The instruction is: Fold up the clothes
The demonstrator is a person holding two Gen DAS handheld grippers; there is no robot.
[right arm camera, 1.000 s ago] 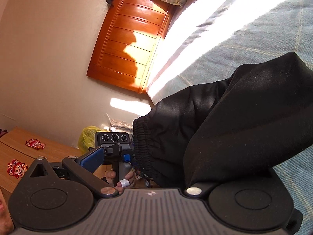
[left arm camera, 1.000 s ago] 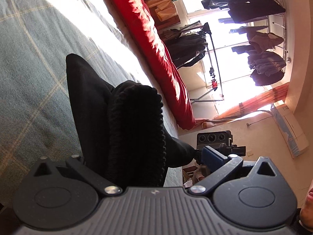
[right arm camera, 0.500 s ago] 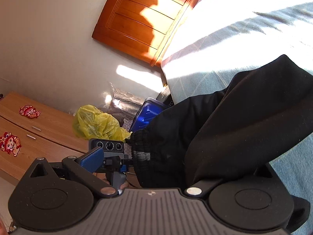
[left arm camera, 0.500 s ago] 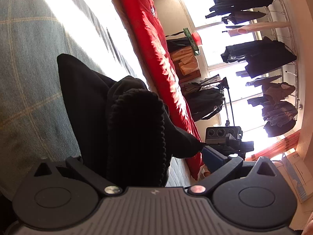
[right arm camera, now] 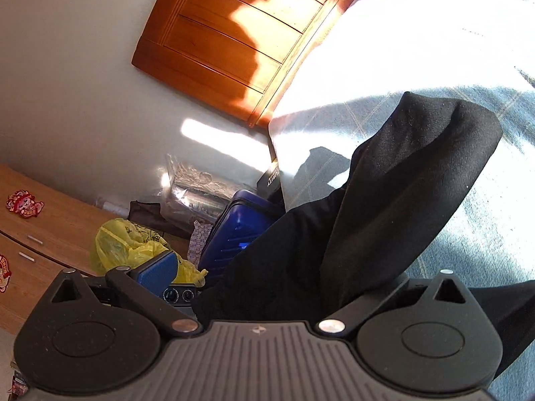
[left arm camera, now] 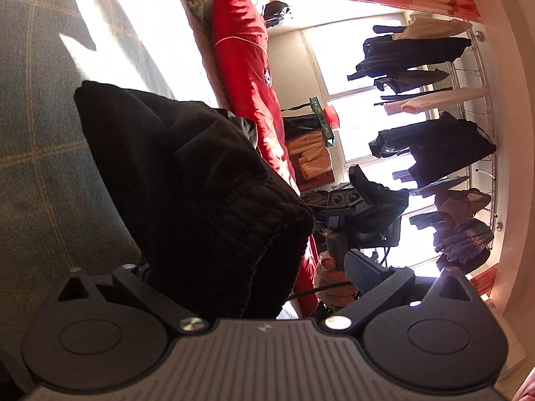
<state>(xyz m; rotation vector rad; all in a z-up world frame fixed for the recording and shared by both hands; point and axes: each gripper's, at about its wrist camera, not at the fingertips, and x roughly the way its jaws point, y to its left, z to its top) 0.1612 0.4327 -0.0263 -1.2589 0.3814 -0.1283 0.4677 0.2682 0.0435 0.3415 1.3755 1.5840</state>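
Black trousers (left arm camera: 187,180) with a ribbed elastic waistband hang bunched between my two grippers above the checked blue-green bed sheet (left arm camera: 43,133). My left gripper (left arm camera: 247,267) has its fingers wide apart. The cloth covers its left finger, and its blue right pad (left arm camera: 361,267) is bare. My right gripper (right arm camera: 277,277) is spread the same way around the trousers (right arm camera: 394,193), its right finger hidden and its blue left pad (right arm camera: 157,270) free. Each gripper appears in the other's view: the right gripper (left arm camera: 341,207) with a hand below it, and the left gripper (right arm camera: 180,295) low down.
A red quilt (left arm camera: 247,67) lies along the bed's far side, with a rack of hanging clothes (left arm camera: 434,140) by the window. A wooden headboard (right arm camera: 234,33), a blue suitcase (right arm camera: 234,234), a yellow bag (right arm camera: 127,247) and a wooden cabinet (right arm camera: 33,234) stand beside the bed.
Both grippers have swung round with the trousers. The cloth is now bunched higher off the sheet, and the two grippers look closer together.
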